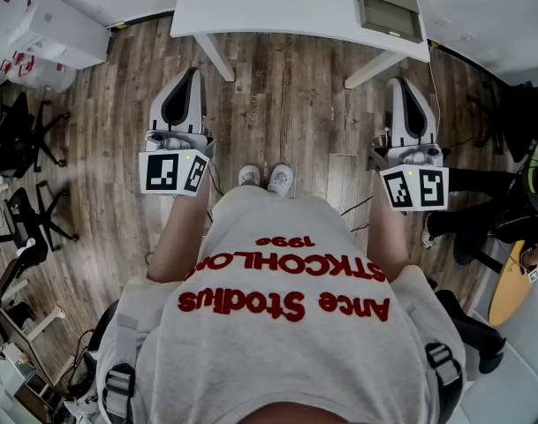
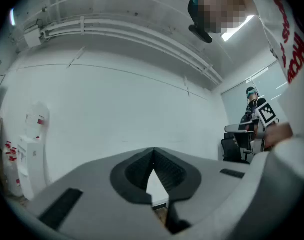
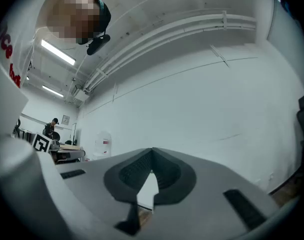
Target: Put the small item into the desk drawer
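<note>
No small item shows in any view. At the right end of the white desk (image 1: 277, 7), the grey-beige box (image 1: 388, 11) may be its drawer. Short of that desk, the grey left gripper (image 1: 194, 72) and right gripper (image 1: 399, 83) are clenched on nothing, apparently idle.

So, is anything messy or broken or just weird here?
Nothing looks broken, spilled or crooked. The left gripper and right gripper are held side by side above the wooden floor, pointing toward the white desk. Their fingers are together, with nothing between them.
</note>
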`<action>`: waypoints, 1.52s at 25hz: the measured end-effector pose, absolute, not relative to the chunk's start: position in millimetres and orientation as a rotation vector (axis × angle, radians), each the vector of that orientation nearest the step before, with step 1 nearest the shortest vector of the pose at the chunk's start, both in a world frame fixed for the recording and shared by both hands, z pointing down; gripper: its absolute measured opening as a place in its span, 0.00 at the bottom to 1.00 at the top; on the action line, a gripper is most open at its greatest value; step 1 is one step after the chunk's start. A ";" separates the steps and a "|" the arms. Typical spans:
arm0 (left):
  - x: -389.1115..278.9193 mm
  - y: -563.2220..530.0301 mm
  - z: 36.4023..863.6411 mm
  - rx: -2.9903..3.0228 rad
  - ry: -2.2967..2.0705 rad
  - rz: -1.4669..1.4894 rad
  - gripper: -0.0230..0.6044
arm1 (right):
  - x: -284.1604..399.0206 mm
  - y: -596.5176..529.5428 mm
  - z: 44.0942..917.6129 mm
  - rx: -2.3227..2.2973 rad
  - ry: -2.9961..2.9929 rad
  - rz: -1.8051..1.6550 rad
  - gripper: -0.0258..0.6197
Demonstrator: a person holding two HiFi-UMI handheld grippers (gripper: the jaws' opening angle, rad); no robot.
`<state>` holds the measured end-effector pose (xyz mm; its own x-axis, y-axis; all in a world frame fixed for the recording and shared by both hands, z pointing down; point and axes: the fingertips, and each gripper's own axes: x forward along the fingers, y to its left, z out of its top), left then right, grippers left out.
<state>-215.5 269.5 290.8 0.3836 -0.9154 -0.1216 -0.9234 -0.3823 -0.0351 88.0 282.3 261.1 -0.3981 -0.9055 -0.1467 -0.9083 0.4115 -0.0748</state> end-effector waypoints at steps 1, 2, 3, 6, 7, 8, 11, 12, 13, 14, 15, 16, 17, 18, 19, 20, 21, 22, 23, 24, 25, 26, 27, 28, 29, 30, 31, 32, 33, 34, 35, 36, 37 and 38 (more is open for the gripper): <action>-213.3 269.6 290.6 -2.531 1.686 0.126 0.05 | 88.6 282.0 261.2 -1.615 2.500 0.028 0.05; -211.1 269.6 290.4 -2.530 1.684 0.127 0.05 | 89.3 281.7 261.3 -1.610 2.503 0.031 0.05; -209.2 269.6 290.0 -2.527 1.682 0.125 0.05 | 90.1 281.3 261.1 -1.607 2.506 0.033 0.05; -204.4 269.3 287.1 -2.511 1.672 0.106 0.05 | 93.3 280.3 258.7 -1.605 2.508 0.046 0.05; -203.0 269.4 286.1 -2.506 1.669 0.101 0.05 | 94.7 280.3 257.3 -1.601 2.504 0.049 0.05; -201.9 269.6 285.3 -2.502 1.669 0.099 0.05 | 96.6 280.7 255.5 -1.590 2.494 0.048 0.05; -199.7 271.6 284.9 -2.494 1.678 0.095 0.05 | 103.0 284.2 250.5 -1.558 2.453 0.037 0.05; -199.3 272.3 285.4 -2.492 1.682 0.091 0.05 | 104.5 285.0 249.9 -1.554 2.448 0.036 0.05; -199.0 272.3 285.9 -2.491 1.686 0.089 0.05 | 105.9 285.0 249.5 -1.552 2.447 0.036 0.05; -198.6 271.4 286.4 -2.491 1.689 0.087 0.05 | 107.2 284.2 249.4 -1.551 2.447 0.034 0.05; -198.2 269.9 286.7 -2.492 1.693 0.087 0.05 | 108.3 282.5 249.6 -1.550 2.446 0.031 0.05; -197.9 267.8 286.7 -2.493 1.695 0.088 0.05 | 108.8 280.2 250.1 -1.549 2.445 0.026 0.05; -197.8 265.3 286.6 -2.494 1.697 0.090 0.05 | 108.8 277.4 250.9 -1.548 2.446 0.020 0.05; -197.6 262.3 286.4 -2.496 1.697 0.093 0.05 | 108.2 274.4 251.6 -1.547 2.449 0.015 0.05; -197.3 258.8 286.0 -2.498 1.695 0.097 0.05 | 107.0 271.2 251.9 -1.546 2.454 0.012 0.05; -197.0 254.9 285.8 -2.502 1.691 0.101 0.05 | 105.5 267.8 251.9 -1.544 2.458 0.011 0.05; -196.8 250.4 285.8 -2.506 1.687 0.105 0.05 | 104.0 264.1 251.6 -1.543 2.461 0.011 0.05; -196.4 245.0 286.2 -2.511 1.683 0.109 0.05 | 102.8 260.2 251.2 -1.543 2.463 0.013 0.05; -195.6 238.7 286.8 -2.516 1.678 0.115 0.05 | 102.3 255.9 250.9 -1.546 2.464 0.015 0.05; -194.2 231.4 287.4 -2.521 1.672 0.120 0.05 | 102.6 251.2 250.9 -1.550 2.464 0.017 0.05; -192.4 223.8 287.8 -2.527 1.664 0.125 0.05 | 103.3 246.0 251.2 -1.556 2.463 0.017 0.05; -190.7 216.0 288.1 -2.533 1.656 0.130 0.05 | 104.1 240.3 251.9 -1.562 2.462 0.016 0.05; -189.5 208.1 288.1 -2.537 1.647 0.133 0.05 | 104.6 233.9 252.7 -1.567 2.460 0.015 0.05; -188.7 200.0 288.1 -2.541 1.640 0.135 0.05 | 104.9 226.8 253.4 -1.572 2.459 0.013 0.05; -188.4 191.6 287.8 -2.545 1.633 0.138 0.05 | 104.7 219.2 253.5 -1.576 2.457 0.013 0.05; -188.4 183.0 287.1 -2.548 1.626 0.141 0.05 | 104.2 211.3 253.0 -1.579 2.455 0.015 0.05; -188.8 174.1 285.9 -2.551 1.620 0.145 0.05 | 103.1 203.3 251.9 -1.582 2.453 0.017 0.05; -189.8 164.9 284.3 -2.554 1.613 0.149 0.05 | 101.6 194.9 250.1 -1.584 2.449 0.021 0.05; -191.0 155.0 282.5 -2.556 1.607 0.153 0.05 | 99.8 185.9 248.2 -1.586 2.445 0.023 0.05; -192.3 144.4 281.0 -2.559 1.602 0.157 0.05 | 97.9 176.2 246.4 -1.588 2.440 0.025 0.05; -193.5 133.4 280.2 -2.563 1.597 0.158 0.05 | 95.9 166.1 245.4 -1.590 2.435 0.024 0.05; -194.4 122.3 280.3 -2.567 1.592 0.159 0.05 | 94.1 156.1 245.3 -1.593 2.430 0.023 0.05; -194.9 111.4 280.9 -2.571 1.587 0.159 0.05 | 92.7 146.5 245.8 -1.596 2.426 0.021 0.05; -195.2 100.8 281.5 -2.573 1.582 0.161 0.05 | 91.8 137.6 246.6 -1.599 2.423 0.019 0.05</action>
<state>-195.2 100.8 281.5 0.4493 -0.8806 -0.1508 -0.8929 -0.4481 -0.0435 91.8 137.6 246.6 -0.3733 -0.9050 -0.2042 -0.9081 0.4015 -0.1191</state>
